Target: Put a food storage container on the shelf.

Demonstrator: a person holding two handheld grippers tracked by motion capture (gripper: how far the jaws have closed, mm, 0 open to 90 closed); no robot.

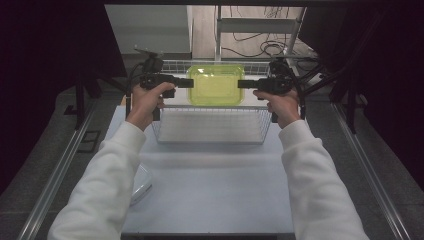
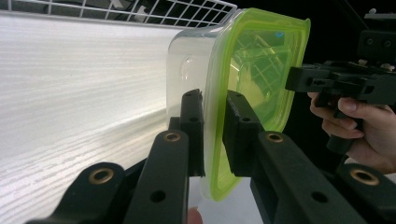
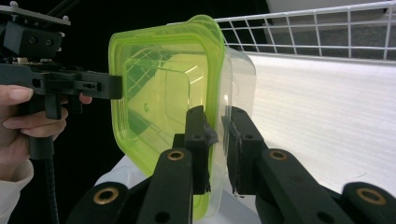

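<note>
A clear plastic container with a lime-green lid (image 1: 215, 84) hangs over the far part of a white wire basket (image 1: 165, 136), lid facing up. My left gripper (image 1: 191, 82) is shut on its left rim, and my right gripper (image 1: 240, 84) is shut on its right rim. In the left gripper view the jaws (image 2: 215, 100) pinch the lid's edge (image 2: 261, 70), with the other gripper (image 2: 292, 77) at the far edge. In the right gripper view the jaws (image 3: 217, 116) clamp the rim of the container (image 3: 163, 93), and the left gripper (image 3: 116, 86) grips the opposite side.
The basket stands on a pale table (image 1: 210, 190). A white rounded object (image 1: 142, 182) lies at the table's left edge, partly under a sleeve. Metal rails (image 1: 60, 170) run along both sides. Cables (image 1: 265, 47) lie on the floor beyond the basket.
</note>
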